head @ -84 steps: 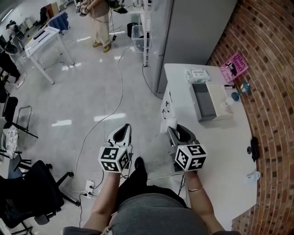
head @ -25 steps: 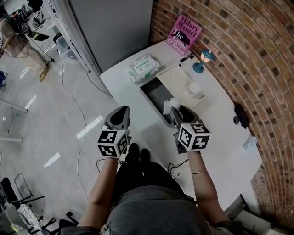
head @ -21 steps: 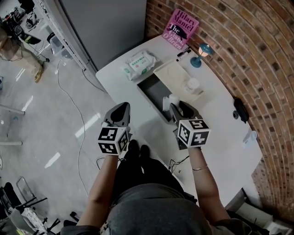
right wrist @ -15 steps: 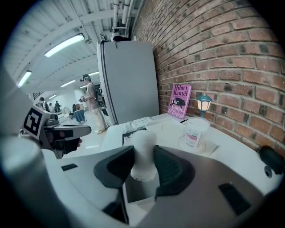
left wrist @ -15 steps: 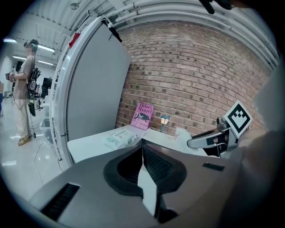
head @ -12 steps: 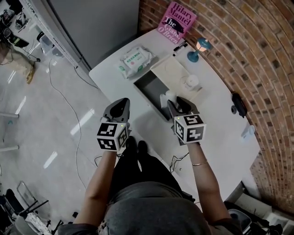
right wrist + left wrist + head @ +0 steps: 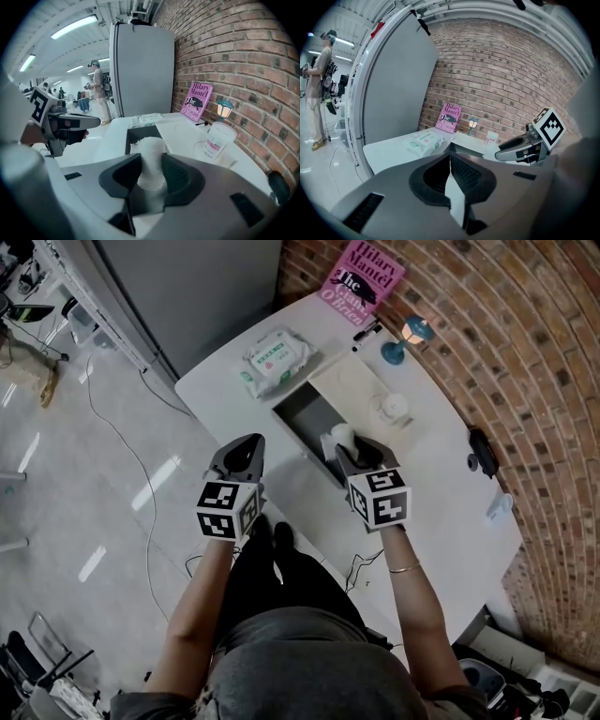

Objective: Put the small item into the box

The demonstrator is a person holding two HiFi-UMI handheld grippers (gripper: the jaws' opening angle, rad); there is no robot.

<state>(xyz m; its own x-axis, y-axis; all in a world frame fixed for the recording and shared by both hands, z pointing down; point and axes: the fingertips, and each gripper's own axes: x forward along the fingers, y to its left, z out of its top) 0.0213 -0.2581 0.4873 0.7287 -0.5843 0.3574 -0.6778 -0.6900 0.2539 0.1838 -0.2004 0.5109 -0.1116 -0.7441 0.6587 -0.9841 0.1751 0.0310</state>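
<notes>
- Fingers [image 7: 180,177] of the right gripper [image 7: 349,454] stayed clamped on the white roll [image 7: 151,161], whose top stood up above them.
- Left gripper [image 7: 451,164] had its fingers together with nothing in them, held off the edge of the table [image 7: 441,512].
- Over the last few seconds the roll had travelled from well short of the box [image 7: 302,413] to its near end.
- By my reading, the carry was nearly done. Lowering the roll into the open box and letting go remained.
</notes>
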